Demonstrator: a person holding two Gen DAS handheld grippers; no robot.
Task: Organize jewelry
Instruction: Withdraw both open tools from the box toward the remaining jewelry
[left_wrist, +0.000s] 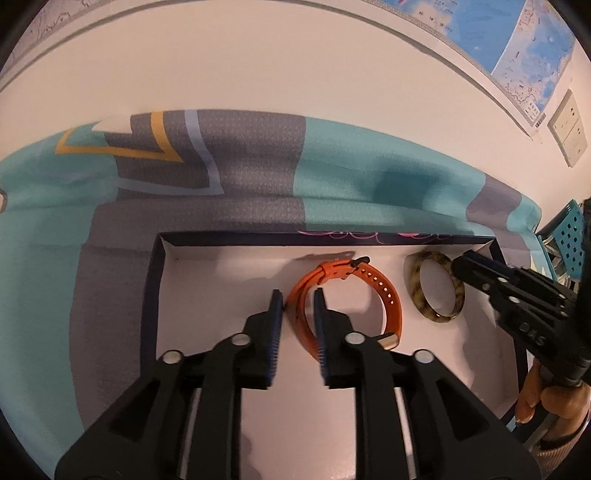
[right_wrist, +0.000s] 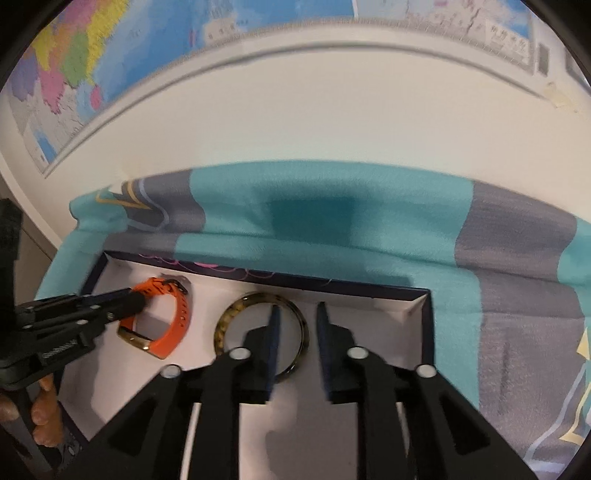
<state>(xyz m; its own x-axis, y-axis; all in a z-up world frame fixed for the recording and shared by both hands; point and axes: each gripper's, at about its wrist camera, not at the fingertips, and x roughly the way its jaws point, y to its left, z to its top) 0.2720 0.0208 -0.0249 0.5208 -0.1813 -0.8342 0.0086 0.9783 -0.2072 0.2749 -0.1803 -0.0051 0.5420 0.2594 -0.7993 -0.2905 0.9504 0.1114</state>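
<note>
My left tool (left_wrist: 298, 301) straddles one side of the orange perforated rubber strap (left_wrist: 345, 295); the ribbed blue pads (left_wrist: 275, 332) are parted a little, and I cannot tell whether they pinch it. My right tool (right_wrist: 295, 314) stands partly open, its left finger over the mottled tortoiseshell bangle (right_wrist: 258, 328), gripping nothing. Both pieces lie in the white-lined, dark-rimmed box (left_wrist: 155, 295), strap at 9 o'clock of the bangle in the left view. "DAS" is embossed on the right tool's body. The box rests on a teal-and-grey patterned cloth (left_wrist: 332, 177) covering the surface. A wall map (right_wrist: 66, 66) hangs at 11 o'clock.
</note>
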